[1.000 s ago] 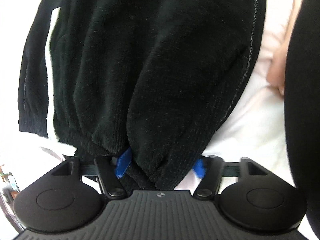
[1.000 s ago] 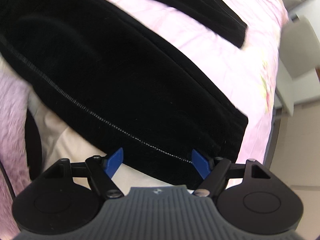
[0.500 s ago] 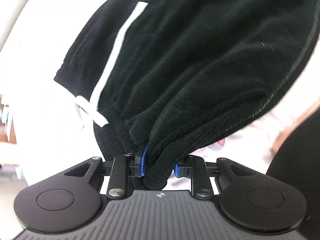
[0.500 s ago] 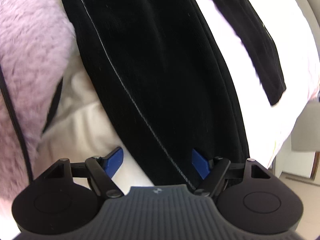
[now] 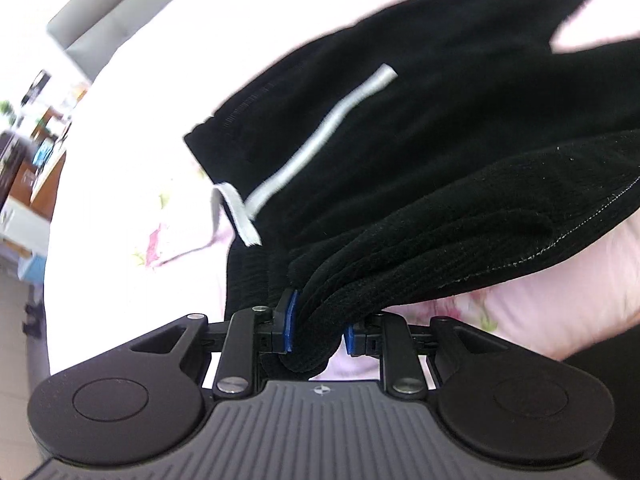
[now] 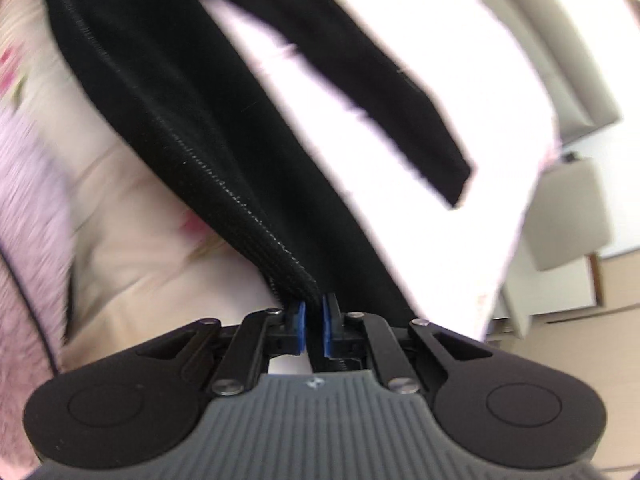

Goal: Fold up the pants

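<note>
The black pants with a white side stripe lie over the pale pink bed. My left gripper is shut on a thick bunched fold of the pants at the ribbed waistband. In the right wrist view my right gripper is shut on a stitched edge of the same pants, which rises from the jaws. One pant leg stretches away across the sheet.
The bed sheet is pale pink with flower prints. A fuzzy pink sleeve is at the left of the right wrist view. A grey headboard and a grey chair stand beyond the bed. Shelves stand at far left.
My right gripper has closed from open onto the pants' stitched edge. My left gripper closed on the waistband fold earlier and keeps hold. Both views swung as the pants were moved.
</note>
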Action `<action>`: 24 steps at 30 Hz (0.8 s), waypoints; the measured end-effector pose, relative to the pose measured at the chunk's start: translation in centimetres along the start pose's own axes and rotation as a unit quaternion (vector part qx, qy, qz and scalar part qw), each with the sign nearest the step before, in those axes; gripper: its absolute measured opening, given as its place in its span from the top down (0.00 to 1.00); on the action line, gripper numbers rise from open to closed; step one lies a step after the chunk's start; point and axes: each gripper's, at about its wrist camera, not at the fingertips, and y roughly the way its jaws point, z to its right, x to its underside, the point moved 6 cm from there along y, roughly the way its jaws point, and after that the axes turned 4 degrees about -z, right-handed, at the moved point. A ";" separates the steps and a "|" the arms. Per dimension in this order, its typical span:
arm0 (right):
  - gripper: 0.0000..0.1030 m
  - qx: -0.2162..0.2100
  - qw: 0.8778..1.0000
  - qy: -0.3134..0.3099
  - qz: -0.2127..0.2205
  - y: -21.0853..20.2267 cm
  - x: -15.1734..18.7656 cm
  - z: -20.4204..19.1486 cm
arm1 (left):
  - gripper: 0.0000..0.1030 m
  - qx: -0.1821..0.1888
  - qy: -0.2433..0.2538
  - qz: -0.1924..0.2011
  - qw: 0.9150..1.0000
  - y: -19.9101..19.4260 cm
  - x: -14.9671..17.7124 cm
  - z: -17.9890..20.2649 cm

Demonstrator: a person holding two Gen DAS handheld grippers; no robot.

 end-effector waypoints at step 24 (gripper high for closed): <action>1.00 0.136 0.985 0.099 0.025 13.0 -21.1 18.7 | 0.81 -0.076 -0.127 -0.031 0.988 5.2 -20.0 -10.6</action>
